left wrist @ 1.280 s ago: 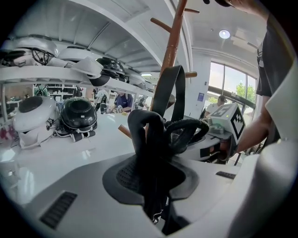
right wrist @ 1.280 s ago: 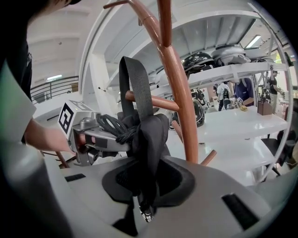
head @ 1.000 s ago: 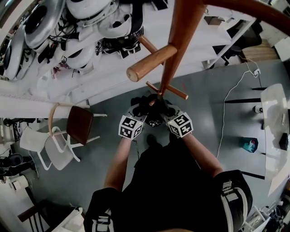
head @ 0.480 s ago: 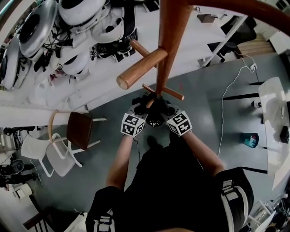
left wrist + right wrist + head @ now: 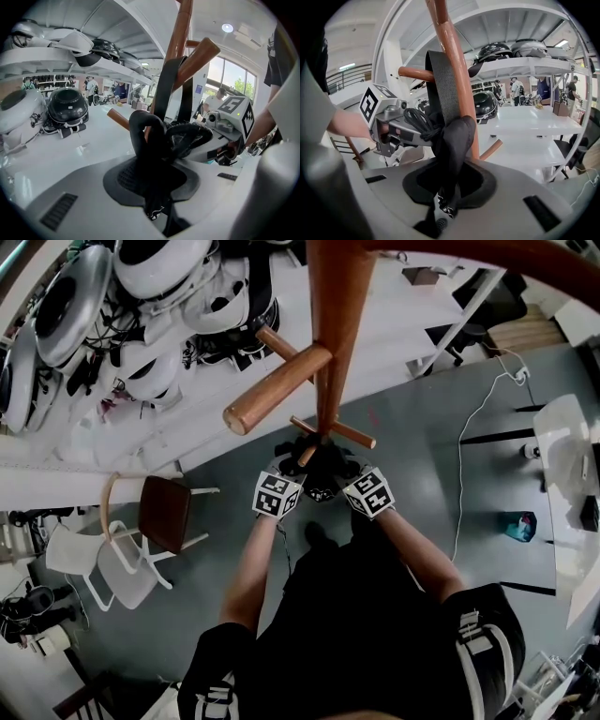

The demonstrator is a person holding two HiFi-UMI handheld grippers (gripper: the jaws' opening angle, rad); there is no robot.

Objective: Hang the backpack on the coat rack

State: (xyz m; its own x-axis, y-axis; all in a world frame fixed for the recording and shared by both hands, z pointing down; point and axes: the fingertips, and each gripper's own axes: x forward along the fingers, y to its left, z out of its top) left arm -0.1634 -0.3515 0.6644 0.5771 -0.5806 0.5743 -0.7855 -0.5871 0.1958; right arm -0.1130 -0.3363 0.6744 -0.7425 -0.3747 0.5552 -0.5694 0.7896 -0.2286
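The backpack (image 5: 319,465) is held against the post of the coat rack (image 5: 336,343), low among its short pegs and directly ahead of the person. The left gripper (image 5: 151,178) is clamped on a black padded strap of the bag, and the right gripper (image 5: 449,183) on a fold of its black fabric. Both pairs of jaws are seen pinching.

The space is crowded by a thick peg (image 5: 275,392) slanting out above the grippers, and by a white shelf (image 5: 141,437) loaded with helmets (image 5: 155,263) just behind the post. On the grey floor (image 5: 422,456) a brown-seated chair (image 5: 166,512) is seen to the left and a white cable (image 5: 473,442) to the right.

A flat webbing strap (image 5: 443,84) lying up along the post is shown only by the gripper views. The floor and the chair are shown only by the head view.

Two grippers, two marker cubes (image 5: 277,495), one backpack and one rack are counted. At least four pegs are made out from above.
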